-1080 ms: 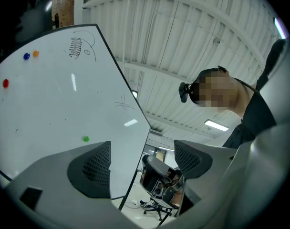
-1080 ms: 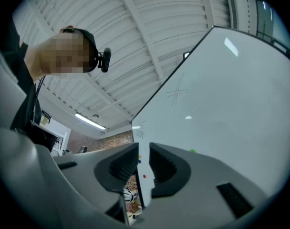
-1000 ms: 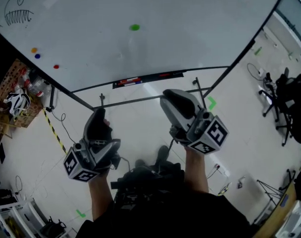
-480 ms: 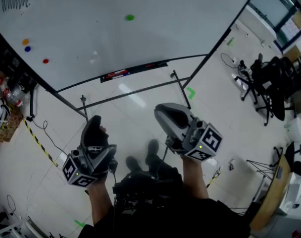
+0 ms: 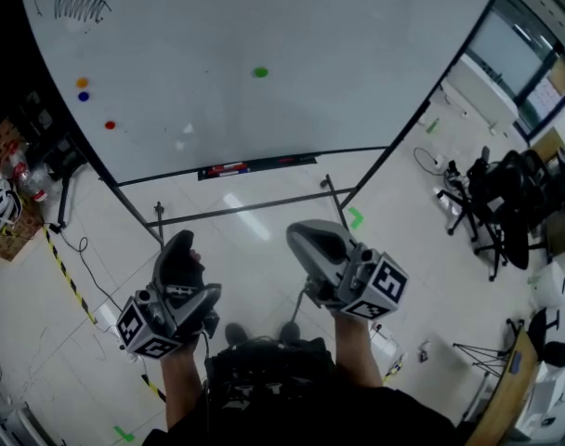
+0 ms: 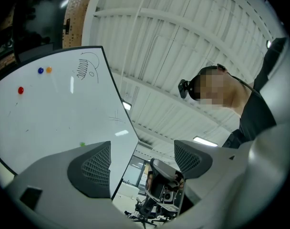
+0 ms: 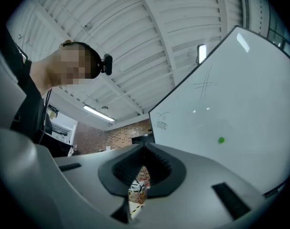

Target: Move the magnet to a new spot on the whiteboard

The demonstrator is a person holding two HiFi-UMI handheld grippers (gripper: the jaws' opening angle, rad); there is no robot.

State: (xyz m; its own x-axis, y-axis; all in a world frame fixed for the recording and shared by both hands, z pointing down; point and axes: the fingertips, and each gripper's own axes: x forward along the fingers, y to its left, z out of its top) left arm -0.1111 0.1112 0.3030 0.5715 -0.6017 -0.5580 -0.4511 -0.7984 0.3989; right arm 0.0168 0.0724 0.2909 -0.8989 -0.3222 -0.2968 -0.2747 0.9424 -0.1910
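Well short of the board — both your grippers are empty, and every magnet sits on it.
Head view: the small round green magnet (image 5: 260, 72) clings midway across the big white whiteboard (image 5: 357, 45), with a round orange magnet (image 5: 82, 83), blue magnet (image 5: 84, 96) and red magnet (image 5: 110, 124) near its left edge. You carry the left gripper (image 5: 180, 249) and right gripper (image 5: 312, 238) low by your body, probably just in transit. Left gripper view: jaws spread, nothing between them, pointing up past the board's edge. Right gripper view: jaws have just been closing and now meet on nothing — the green magnet lies well off to the side.
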